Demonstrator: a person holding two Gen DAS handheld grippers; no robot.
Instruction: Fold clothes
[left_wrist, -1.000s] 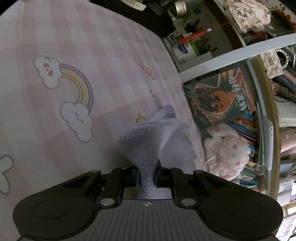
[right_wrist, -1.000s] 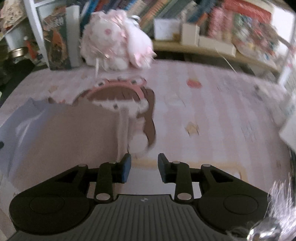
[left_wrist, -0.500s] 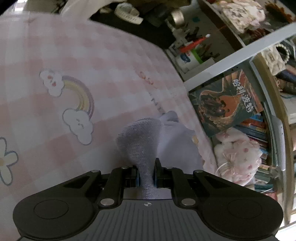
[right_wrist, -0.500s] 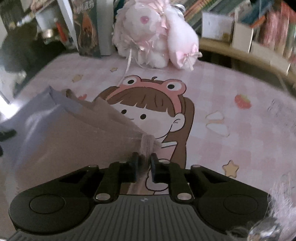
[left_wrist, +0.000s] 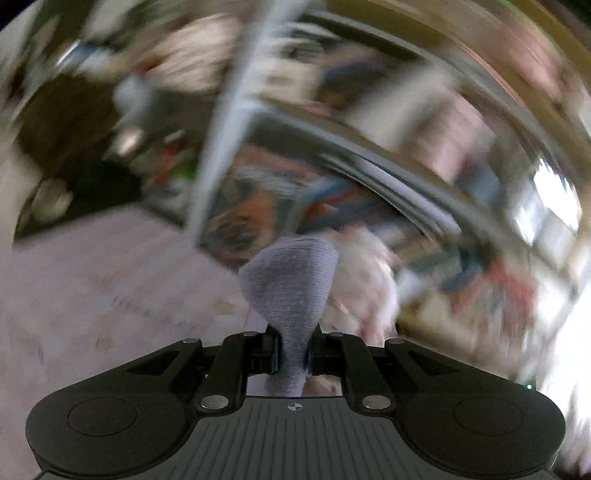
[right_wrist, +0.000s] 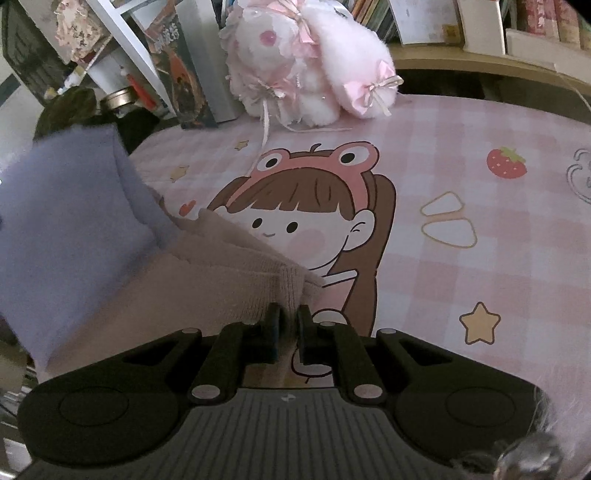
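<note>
Left wrist view, heavily blurred: the left gripper is clamped on a bunched fold of lavender knit garment, raised above the pink checked bed.

Right wrist view: the right gripper pinches the garment's beige ribbed edge; the cloth spreads over the bed's left side, well short of the plush toy at the far edge.

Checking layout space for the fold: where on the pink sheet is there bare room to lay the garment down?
Bare sheet lies right of the printed girl, around the strawberry and star. The back edge is crowded by the plush toy and books; the lifted garment covers the left. The left wrist view is too blurred to judge.
</note>
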